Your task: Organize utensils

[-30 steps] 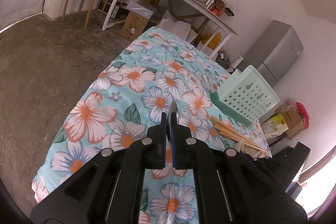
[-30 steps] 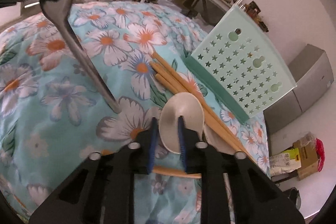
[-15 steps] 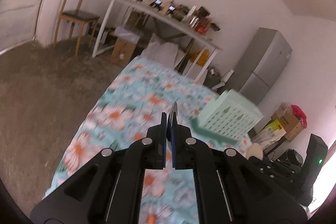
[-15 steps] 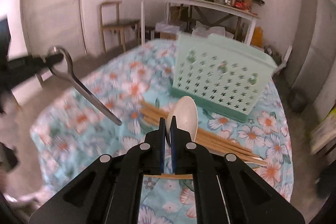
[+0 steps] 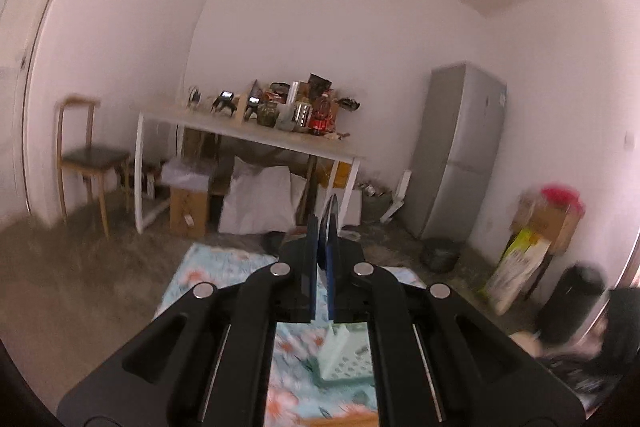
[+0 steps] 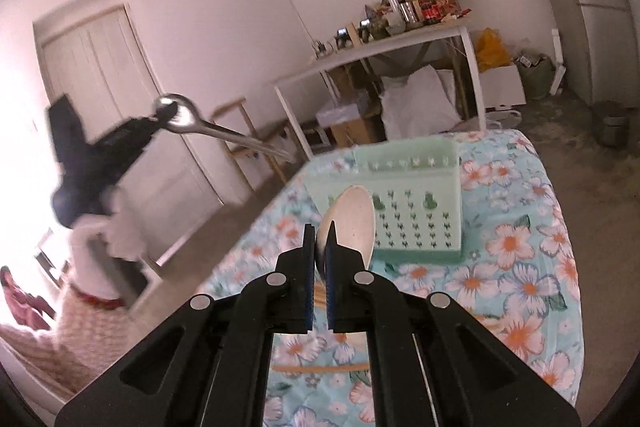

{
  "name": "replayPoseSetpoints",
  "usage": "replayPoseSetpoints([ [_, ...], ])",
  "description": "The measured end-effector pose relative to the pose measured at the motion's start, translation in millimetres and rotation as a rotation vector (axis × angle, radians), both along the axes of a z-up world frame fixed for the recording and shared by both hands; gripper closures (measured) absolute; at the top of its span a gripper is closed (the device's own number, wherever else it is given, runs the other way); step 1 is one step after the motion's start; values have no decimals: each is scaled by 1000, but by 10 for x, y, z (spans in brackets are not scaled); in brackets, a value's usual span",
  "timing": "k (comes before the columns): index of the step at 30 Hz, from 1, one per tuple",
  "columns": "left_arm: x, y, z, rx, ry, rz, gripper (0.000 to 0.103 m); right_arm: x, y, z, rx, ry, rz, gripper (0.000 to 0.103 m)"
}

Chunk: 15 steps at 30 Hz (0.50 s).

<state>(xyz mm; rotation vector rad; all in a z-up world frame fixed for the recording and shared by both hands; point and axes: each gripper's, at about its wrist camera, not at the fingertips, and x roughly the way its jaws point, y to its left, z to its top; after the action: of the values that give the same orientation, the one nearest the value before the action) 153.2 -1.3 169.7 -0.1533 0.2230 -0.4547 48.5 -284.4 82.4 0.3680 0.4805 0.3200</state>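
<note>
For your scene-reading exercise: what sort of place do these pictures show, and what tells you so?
Probably a lived-in home room, part kitchen, part storage: a fridge, a cluttered white table, a wooden chair and a flowered cloth.

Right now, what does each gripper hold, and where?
Left gripper: metal spoon, gripped at the bowl. Right gripper: pale spoon, also at the bowl.
</note>
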Motion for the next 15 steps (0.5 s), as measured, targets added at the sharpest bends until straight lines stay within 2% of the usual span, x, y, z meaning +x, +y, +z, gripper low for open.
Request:
replayPoseSetpoints([
  [5,312,-491,20,186,-5,24,100,69,-287,172,71,-74,37,98],
  [10,626,-878,-149,350,55,48,100,174,-525,194,136,-121,63,98],
  [15,852,-1036,-364,404,128,19,100,257,-698,210,181,-140,70,98],
])
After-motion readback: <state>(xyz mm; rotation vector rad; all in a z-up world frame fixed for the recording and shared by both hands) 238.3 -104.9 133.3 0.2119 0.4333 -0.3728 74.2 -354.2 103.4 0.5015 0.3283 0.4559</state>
